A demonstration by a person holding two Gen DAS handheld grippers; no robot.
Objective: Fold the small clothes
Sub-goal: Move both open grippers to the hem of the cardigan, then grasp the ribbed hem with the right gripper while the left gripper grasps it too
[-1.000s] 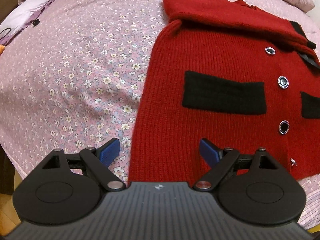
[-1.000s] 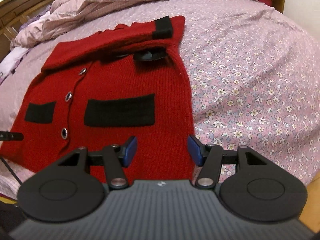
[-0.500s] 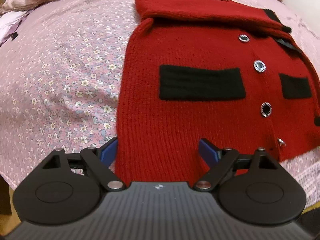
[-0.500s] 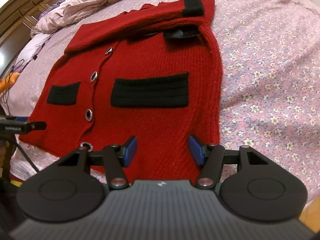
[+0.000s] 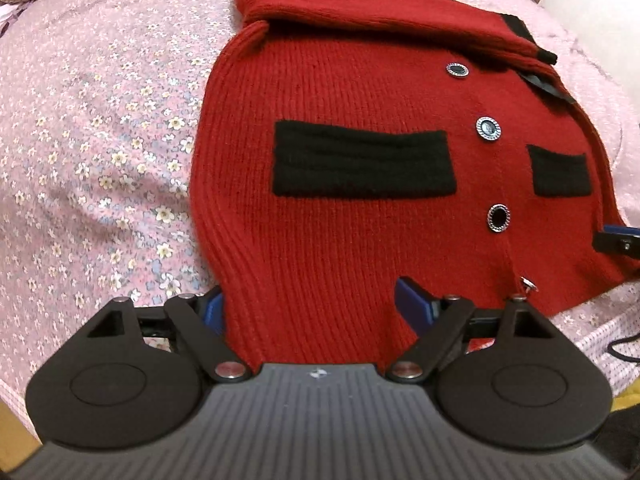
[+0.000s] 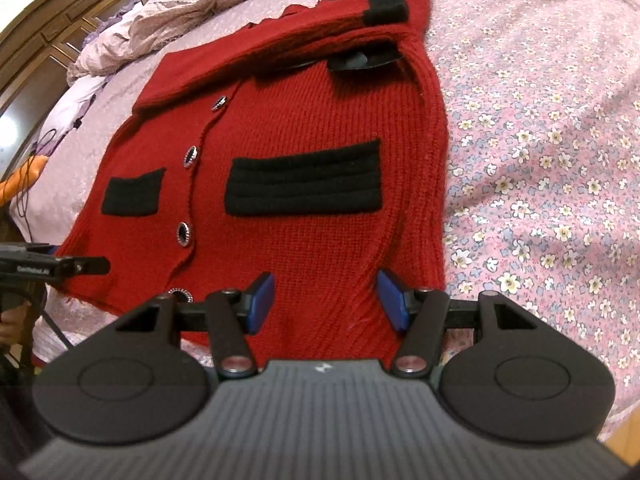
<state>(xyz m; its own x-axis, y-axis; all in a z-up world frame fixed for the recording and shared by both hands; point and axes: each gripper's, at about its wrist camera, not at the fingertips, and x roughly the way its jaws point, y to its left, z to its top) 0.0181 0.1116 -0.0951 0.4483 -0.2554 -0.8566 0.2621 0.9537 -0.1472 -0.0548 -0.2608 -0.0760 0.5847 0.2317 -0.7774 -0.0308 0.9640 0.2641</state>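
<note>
Both grippers sit at the near hem of the red cardigan (image 5: 340, 208), which lies flat, front up, on the floral bedsheet (image 5: 100, 140). Left gripper (image 5: 308, 304) has its jaws spread, hem bunched between the blue pads; right gripper (image 6: 326, 300) is likewise spread over the hem near the other bottom corner. Neither is clamped yet. To do it well: close both on the hem edge only, not the sheet underneath, pinch near the corners, lift evenly, carry the hem toward the sleeves (image 6: 280, 44) folded across the top. The hem looks slightly raised at the pads, hard to confirm through the fisheye. Sheet is bare on both sides of the garment; rumpled quilt (image 6: 180, 12) limits room beyond the collar.
</note>
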